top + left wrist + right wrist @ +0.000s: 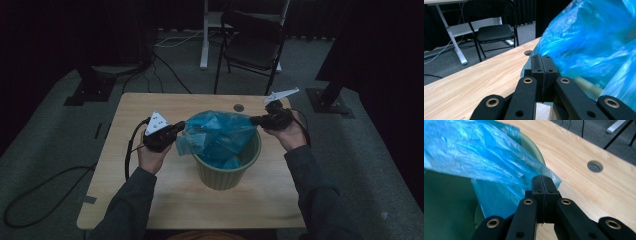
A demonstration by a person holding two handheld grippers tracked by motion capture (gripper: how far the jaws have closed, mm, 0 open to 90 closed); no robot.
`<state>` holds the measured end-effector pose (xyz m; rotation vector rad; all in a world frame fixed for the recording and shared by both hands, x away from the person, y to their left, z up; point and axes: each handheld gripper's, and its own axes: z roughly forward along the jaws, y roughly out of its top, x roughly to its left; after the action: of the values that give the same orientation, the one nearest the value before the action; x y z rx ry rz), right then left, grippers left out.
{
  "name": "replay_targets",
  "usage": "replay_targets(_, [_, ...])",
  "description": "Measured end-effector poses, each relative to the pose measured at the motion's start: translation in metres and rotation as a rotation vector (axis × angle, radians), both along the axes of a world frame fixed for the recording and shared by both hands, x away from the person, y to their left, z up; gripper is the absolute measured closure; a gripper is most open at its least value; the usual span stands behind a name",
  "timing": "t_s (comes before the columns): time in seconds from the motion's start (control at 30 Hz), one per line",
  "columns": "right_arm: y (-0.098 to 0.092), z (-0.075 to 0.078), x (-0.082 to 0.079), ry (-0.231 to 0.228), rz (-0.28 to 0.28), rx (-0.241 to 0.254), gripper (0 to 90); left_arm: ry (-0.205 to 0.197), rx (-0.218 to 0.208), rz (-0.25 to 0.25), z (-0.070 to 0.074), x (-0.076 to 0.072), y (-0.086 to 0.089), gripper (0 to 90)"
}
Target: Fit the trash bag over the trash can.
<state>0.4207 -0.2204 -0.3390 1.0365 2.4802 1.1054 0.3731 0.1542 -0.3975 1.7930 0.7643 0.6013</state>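
Standing on the pale wooden counter (150, 200), a ribbed green bin (227, 172) holds a crumpled blue plastic bag (217, 132), part of it down inside and the rest bunched up above the rim. From the high view, the left tongs (179, 129) sit at the bag's left edge and the right tongs (254, 120) at its right edge near the bin's far rim, each carried in a hand with a dark sleeve coming in from below and a cable trailing off. That view also takes in the grey carpet, a black folding chair (252, 42) beyond the counter and the round cable hole (238, 107) in the counter top. The left gripper view brings the left tongs (541, 60) up close: their black jaws are pressed together, and the blue bag (586, 42) billows just beside and behind their tips, though whether film is pinched between the pads cannot be told there; the chair (495, 32) stands behind. The right gripper view shows the right tongs (541, 181) with jaws likewise closed flat together, clamped on a corner of the blue bag (486, 170), which stretches away to the left over the green rim (534, 147) of the bin, with its dark inside below.
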Motion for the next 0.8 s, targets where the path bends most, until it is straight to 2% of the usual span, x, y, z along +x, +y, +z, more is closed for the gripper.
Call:
replay_targets(0.1, [-0.006,-0.003,-0.003,0.001,0.02,0.01,88.0,-0.002,-0.001,-0.003,0.001,0.0,-0.001,90.0])
replay_targets(0.17, [-0.007,0.001,-0.007,-0.024,0.074,0.04,74.3,-0.007,0.004,-0.007,0.002,0.001,-0.003,90.0])
replay_targets(0.2, [-0.006,0.005,-0.01,-0.041,0.096,0.059,70.3,-0.009,0.004,-0.008,0.003,0.001,-0.003,90.0])
replay_targets(0.3, [-0.003,0.014,-0.015,-0.068,0.142,0.084,65.5,-0.015,0.004,-0.011,0.005,0.001,-0.006,90.0])
replay_targets(0.33, [0.002,0.023,-0.018,-0.09,0.176,0.092,63.3,-0.016,0.005,-0.012,0.005,0.001,-0.007,90.0])
replay_targets(0.4, [0.01,0.031,-0.021,-0.117,0.208,0.097,60.9,-0.018,0.005,-0.016,0.005,0.001,-0.008,90.0])
replay_targets(0.47, [0.014,0.034,-0.022,-0.122,0.22,0.095,60.3,-0.017,0.007,-0.017,0.006,0.001,-0.009,90.0])
replay_targets(0.53, [0.029,0.042,-0.022,-0.142,0.269,0.09,56.5,-0.019,0.009,-0.02,0.006,0.002,-0.011,90.0])
replay_targets(0.67, [0.049,0.043,-0.021,-0.139,0.348,0.082,53.2,-0.024,0.02,-0.023,0.007,0.002,-0.014,90.0])
replay_targets(0.8, [0.069,0.047,-0.028,-0.153,0.41,0.092,51.1,-0.026,0.021,-0.026,0.008,0.003,-0.016,90.0])
